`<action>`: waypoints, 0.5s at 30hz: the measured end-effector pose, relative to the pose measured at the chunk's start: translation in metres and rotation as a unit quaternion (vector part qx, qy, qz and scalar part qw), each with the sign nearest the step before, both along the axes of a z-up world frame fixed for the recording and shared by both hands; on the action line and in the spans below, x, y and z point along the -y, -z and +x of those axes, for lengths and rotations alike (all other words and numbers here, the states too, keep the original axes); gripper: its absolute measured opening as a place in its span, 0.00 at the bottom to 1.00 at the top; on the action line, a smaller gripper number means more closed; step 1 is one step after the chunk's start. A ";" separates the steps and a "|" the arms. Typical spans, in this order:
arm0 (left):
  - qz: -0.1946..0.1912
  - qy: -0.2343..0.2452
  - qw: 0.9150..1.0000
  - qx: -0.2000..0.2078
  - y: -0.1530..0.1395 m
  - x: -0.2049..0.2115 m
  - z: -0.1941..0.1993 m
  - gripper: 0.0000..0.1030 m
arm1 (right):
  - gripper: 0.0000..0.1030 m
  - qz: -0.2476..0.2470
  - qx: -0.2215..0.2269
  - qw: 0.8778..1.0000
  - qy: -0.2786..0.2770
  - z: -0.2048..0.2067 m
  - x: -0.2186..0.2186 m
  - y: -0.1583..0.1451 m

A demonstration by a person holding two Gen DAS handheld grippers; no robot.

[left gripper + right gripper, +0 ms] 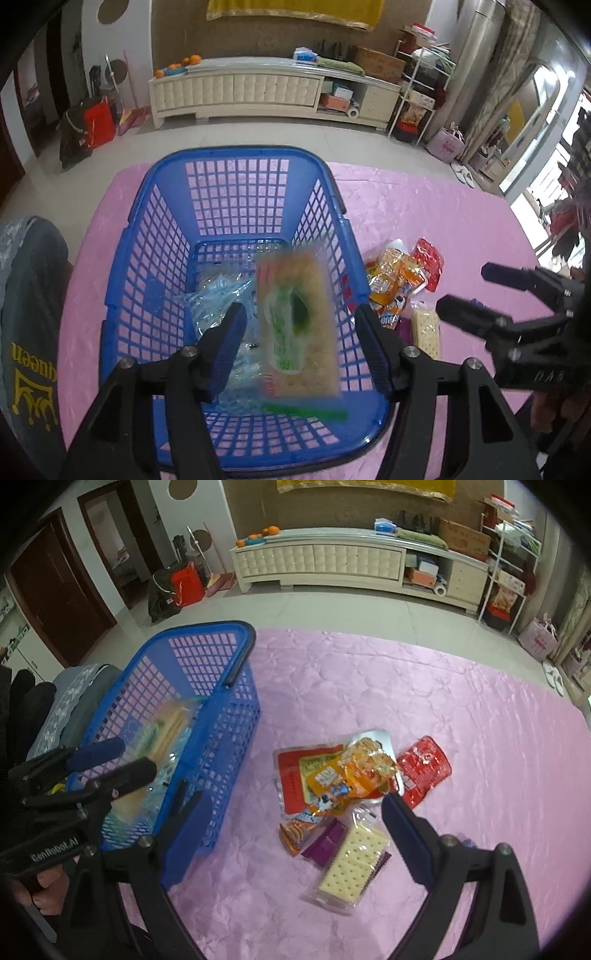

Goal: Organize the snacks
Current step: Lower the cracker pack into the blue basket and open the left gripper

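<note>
Light: soft, even indoor, daylight glare far right | Blur: cracker packet [297,325] smeared over blue basket [155,236] | Edges: heavy fisheye bending, black vignette corners

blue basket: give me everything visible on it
The blue basket is a rectangular plastic crate with open lattice walls and floor and a dark handle folded along its rim. It stands upright on the pink cloth, left of the loose snack pile. Inside lie clear crinkled wrappers and a blurred cracker packet, between the open left gripper pads, apparently untouched.
</note>
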State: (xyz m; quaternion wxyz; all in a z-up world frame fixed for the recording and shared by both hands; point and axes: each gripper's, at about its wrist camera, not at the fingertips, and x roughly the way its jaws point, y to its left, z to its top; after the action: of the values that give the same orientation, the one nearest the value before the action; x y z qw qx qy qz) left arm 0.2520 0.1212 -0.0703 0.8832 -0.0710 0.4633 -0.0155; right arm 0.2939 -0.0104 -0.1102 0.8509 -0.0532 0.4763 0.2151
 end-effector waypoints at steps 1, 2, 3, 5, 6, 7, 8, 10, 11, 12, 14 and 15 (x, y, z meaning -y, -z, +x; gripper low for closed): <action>0.006 0.002 1.000 0.004 -0.003 0.002 -0.004 0.61 | 0.92 0.000 0.002 1.000 0.002 -0.003 0.002 -0.003; 0.012 0.005 1.000 0.007 -0.006 0.004 -0.007 0.61 | 0.92 0.002 0.004 1.000 0.003 -0.005 0.004 -0.005; 0.016 0.009 1.000 0.010 -0.010 0.006 -0.011 0.61 | 0.92 0.003 0.006 1.000 0.003 -0.007 0.004 -0.008; 0.024 0.016 0.999 0.016 -0.018 0.011 -0.019 0.62 | 0.92 0.006 0.012 1.000 0.003 -0.014 0.007 -0.015; 0.028 0.020 0.999 0.021 -0.023 0.014 -0.024 0.64 | 0.92 0.007 0.016 1.000 0.002 -0.018 0.008 -0.019; 0.032 0.023 0.999 0.027 -0.028 0.017 -0.029 0.66 | 0.92 0.007 0.022 1.000 0.003 -0.022 0.009 -0.024; 0.035 0.025 0.999 0.032 -0.033 0.018 -0.033 0.66 | 0.92 0.009 0.027 1.000 0.003 -0.027 0.010 -0.028; 0.037 0.027 0.998 0.042 -0.042 0.022 -0.043 0.69 | 0.92 0.012 0.033 0.999 0.003 -0.035 0.014 -0.037; 0.037 0.028 0.998 0.046 -0.046 0.024 -0.048 0.69 | 0.92 0.016 0.033 0.999 0.003 -0.040 0.017 -0.042; 0.037 0.029 0.998 0.049 -0.050 0.026 -0.052 0.70 | 0.92 0.019 0.034 0.999 0.004 -0.043 0.019 -0.045; 0.038 0.029 0.997 0.057 -0.057 0.031 -0.060 0.73 | 0.92 0.022 0.040 0.999 0.006 -0.052 0.025 -0.054; 0.038 0.028 0.997 0.061 -0.061 0.033 -0.063 0.75 | 0.92 0.022 0.044 0.999 0.007 -0.055 0.027 -0.056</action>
State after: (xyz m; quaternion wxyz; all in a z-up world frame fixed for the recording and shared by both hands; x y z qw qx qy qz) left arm 0.1886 0.0883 -0.0088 0.9113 -0.0229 0.4102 -0.0273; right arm 0.2389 -0.0376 -0.0537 0.8734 -0.0408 0.4342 0.2169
